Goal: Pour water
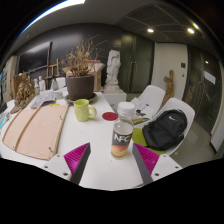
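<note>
Bottle [122, 134] with a white cap stands upright on the white bench [95, 160], just ahead of the tool [112, 163] and between its two spread fingers, with a gap at either side, so the tool grips nothing. Beyond the bottle sit a green mug [83, 110] and a red coaster [110, 116], with a black backpack [165, 130] off to the right on a chair

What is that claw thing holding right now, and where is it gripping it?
Nothing. The gripper is open, and the labelled bottle stands on the white table between and just ahead of its fingers, with a gap on each side.
</note>
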`<state>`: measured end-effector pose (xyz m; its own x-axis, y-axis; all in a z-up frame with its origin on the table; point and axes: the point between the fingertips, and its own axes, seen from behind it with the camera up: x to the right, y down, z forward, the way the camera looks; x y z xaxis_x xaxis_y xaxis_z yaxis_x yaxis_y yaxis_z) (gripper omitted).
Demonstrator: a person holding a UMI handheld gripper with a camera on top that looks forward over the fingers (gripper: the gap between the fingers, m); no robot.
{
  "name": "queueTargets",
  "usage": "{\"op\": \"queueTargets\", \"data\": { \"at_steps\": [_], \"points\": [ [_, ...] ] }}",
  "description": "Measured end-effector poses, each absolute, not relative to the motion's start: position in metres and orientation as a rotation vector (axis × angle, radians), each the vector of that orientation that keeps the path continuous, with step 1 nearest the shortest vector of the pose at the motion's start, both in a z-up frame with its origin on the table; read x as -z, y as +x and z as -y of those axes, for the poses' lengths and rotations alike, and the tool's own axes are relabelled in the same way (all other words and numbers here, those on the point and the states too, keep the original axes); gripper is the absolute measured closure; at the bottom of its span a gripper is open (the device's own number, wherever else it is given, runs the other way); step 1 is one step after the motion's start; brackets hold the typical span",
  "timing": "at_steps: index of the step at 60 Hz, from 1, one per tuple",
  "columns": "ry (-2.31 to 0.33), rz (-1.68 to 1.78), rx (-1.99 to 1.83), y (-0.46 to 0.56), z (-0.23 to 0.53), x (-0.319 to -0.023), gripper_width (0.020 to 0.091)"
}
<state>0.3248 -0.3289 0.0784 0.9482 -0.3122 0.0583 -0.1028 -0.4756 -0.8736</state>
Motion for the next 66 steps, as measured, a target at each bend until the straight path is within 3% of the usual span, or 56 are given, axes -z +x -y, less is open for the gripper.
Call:
{"op": "queueTargets", "data": {
  "at_steps": [14, 19, 23, 30, 37, 48, 66],
  "points": [
    [-2.062, -0.287, 0.163, 0.360, 0.276, -0.045, 0.0273],
    [-2.059, -0.259, 0.146, 0.366, 0.260, -0.035, 0.0433],
    [-2.045, -0.260, 0.171, 0.373, 0.254, -0.034, 0.0674],
    [-2.036, -0.274, 0.156, 0.380, 0.245, -0.035, 0.0719],
    [-2.050, -0.285, 0.146, 0.385, 0.241, -0.035, 0.0818],
    [-2.061, -0.243, 0.213, 0.397, 0.229, -0.057, 0.0838],
    [-1.996, 0.048, 0.686, 0.475, 0.137, -0.145, 0.0837]
  ]
}}
